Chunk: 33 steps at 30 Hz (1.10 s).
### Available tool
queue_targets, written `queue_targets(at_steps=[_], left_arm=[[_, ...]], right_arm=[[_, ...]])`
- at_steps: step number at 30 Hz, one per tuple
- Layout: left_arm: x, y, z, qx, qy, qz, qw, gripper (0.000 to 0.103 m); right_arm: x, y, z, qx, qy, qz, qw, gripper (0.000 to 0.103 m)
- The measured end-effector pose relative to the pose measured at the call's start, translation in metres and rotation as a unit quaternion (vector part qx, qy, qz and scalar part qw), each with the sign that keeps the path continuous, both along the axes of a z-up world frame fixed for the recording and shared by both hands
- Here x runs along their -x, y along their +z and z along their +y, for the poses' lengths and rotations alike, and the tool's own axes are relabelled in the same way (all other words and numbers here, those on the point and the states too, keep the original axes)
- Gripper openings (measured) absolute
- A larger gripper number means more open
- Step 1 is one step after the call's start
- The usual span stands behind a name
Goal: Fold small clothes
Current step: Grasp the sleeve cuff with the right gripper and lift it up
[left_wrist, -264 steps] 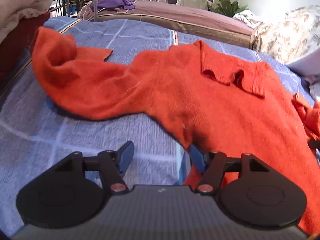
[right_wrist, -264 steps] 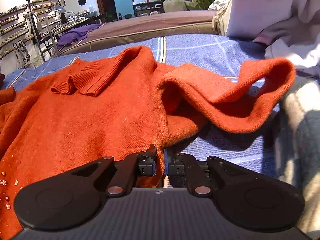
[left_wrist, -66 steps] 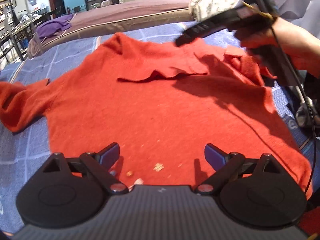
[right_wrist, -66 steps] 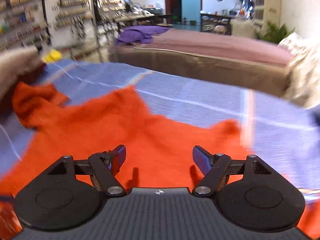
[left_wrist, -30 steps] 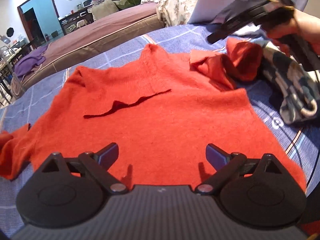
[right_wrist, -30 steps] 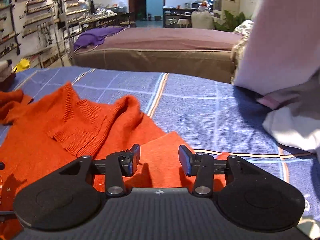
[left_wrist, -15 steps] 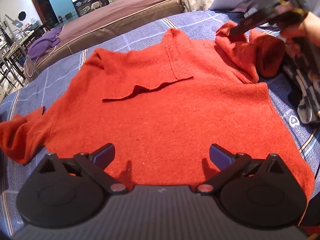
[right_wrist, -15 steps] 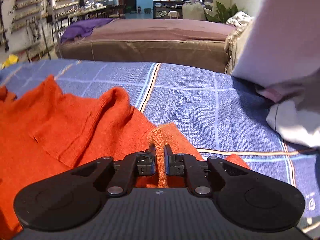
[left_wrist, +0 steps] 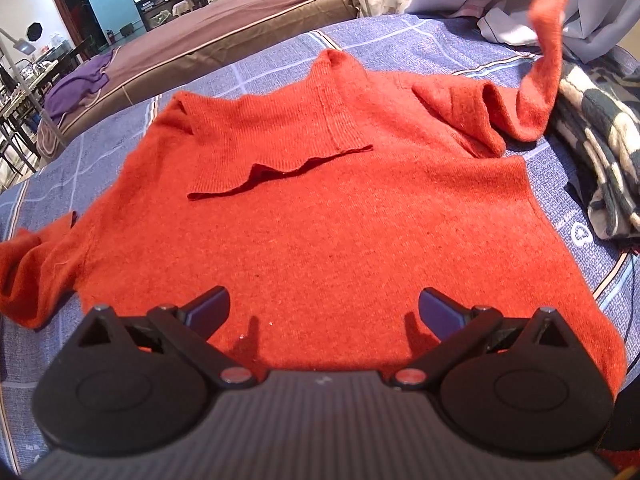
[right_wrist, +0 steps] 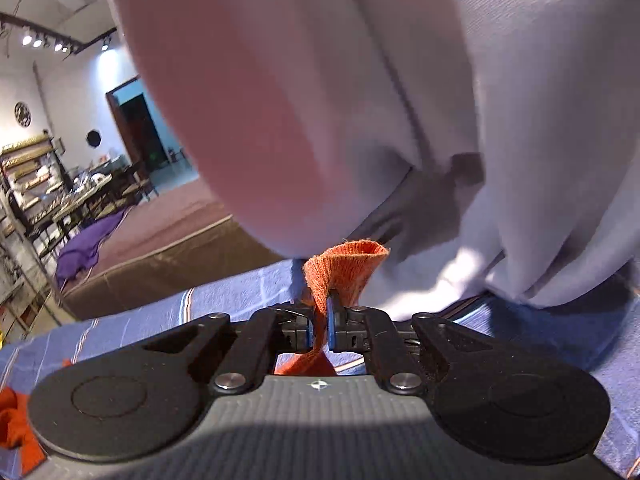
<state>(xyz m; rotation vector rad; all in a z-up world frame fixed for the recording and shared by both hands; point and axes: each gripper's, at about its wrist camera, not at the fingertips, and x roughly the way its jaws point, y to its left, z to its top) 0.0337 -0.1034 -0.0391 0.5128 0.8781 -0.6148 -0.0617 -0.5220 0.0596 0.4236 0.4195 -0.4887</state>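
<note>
Left sleeve (left_wrist: pixel 28 276): bunched at the left edge of the left wrist view, resting on the blue checked bedspread (left_wrist: pixel 100 152).
Left gripper (left_wrist: pixel 324 308): low centre of its own view, jaws wide apart with nothing between them, the blue tips hanging just above the lower hem of the orange sweater (left_wrist: pixel 320 220).
Sweater body: spread flat across the middle of the left wrist view, hem nearest the camera, neck toward the top of the frame.
Collar (left_wrist: pixel 276 148): ribbed and folded down over the chest, its loose edge wavy, lying upper centre of the garment.
Purple cloth (left_wrist: pixel 76 84): upper left of the left wrist view, draped on a brown bed (left_wrist: pixel 240 20) beyond the bedspread.
Right sleeve (left_wrist: pixel 536 80): folded in a hump on the right shoulder of the sweater, then rising steeply to the upper right corner of the frame, where its cuff meets the right gripper.
Checked dark-and-cream fabric (left_wrist: pixel 600 148): right edge of the left wrist view, just beside the raised sleeve.
Right gripper (right_wrist: pixel 320 326): centre of its own view, jaws clamped together on the sleeve cuff (right_wrist: pixel 346 268), which flares open above the jaws and hangs below them.
Pale lilac cloth (right_wrist: pixel 400 100): fills the upper centre and right of the right wrist view, close behind the cuff, blurred.
Shelving (right_wrist: pixel 28 184): left of the right wrist view, far off.
</note>
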Motion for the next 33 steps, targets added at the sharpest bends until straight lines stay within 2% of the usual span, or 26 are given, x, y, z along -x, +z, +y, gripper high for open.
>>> queue_targets(at_steps=[4, 6, 8, 10, 13, 16, 19, 22, 24, 29, 33], left_arm=[[0.002, -0.008, 0.006, -0.005, 0.004, 0.008, 1.0, 0.103], [0.002, -0.012, 0.011, -0.005, 0.009, 0.015, 0.9998, 0.103], [0.002, -0.015, 0.017, -0.001, 0.013, 0.021, 0.9997, 0.103], [0.002, -0.017, 0.022, 0.0, 0.017, 0.024, 0.9996, 0.103], [0.0, -0.017, 0.031, 0.009, 0.028, 0.027, 0.9992, 0.103], [-0.002, -0.014, 0.043, 0.02, 0.038, 0.025, 0.9987, 0.103], [-0.002, -0.013, 0.06, 0.024, 0.058, 0.024, 0.9977, 0.103], [-0.003, -0.014, 0.082, 0.027, 0.086, 0.031, 0.9954, 0.103], [-0.004, -0.016, 0.096, 0.029, 0.105, 0.036, 0.9934, 0.103], [-0.005, -0.023, 0.122, 0.025, 0.132, 0.048, 0.9898, 0.103], [-0.01, -0.025, 0.131, 0.027, 0.143, 0.053, 0.988, 0.103]], right_arm=[[0.024, 0.021, -0.012, 0.019, -0.044, -0.035, 0.998, 0.01], [0.034, 0.027, -0.018, 0.003, -0.061, -0.06, 0.996, 0.01], [0.034, 0.032, -0.017, -0.025, -0.046, -0.082, 0.995, 0.01], [0.027, 0.04, -0.004, -0.02, -0.032, -0.101, 0.994, 0.01], [-0.009, 0.045, 0.024, -0.04, 0.028, -0.115, 0.992, 0.011], [-0.069, 0.034, 0.071, -0.082, 0.117, -0.113, 0.983, 0.011], [-0.134, 0.016, 0.138, -0.097, 0.204, -0.103, 0.969, 0.011], [-0.193, -0.007, 0.205, -0.142, 0.281, -0.095, 0.944, 0.011], [-0.221, -0.025, 0.249, -0.149, 0.316, -0.082, 0.933, 0.011], [-0.242, -0.053, 0.331, -0.135, 0.366, -0.034, 0.92, 0.011], [-0.242, -0.072, 0.355, -0.134, 0.379, -0.003, 0.916, 0.012]])
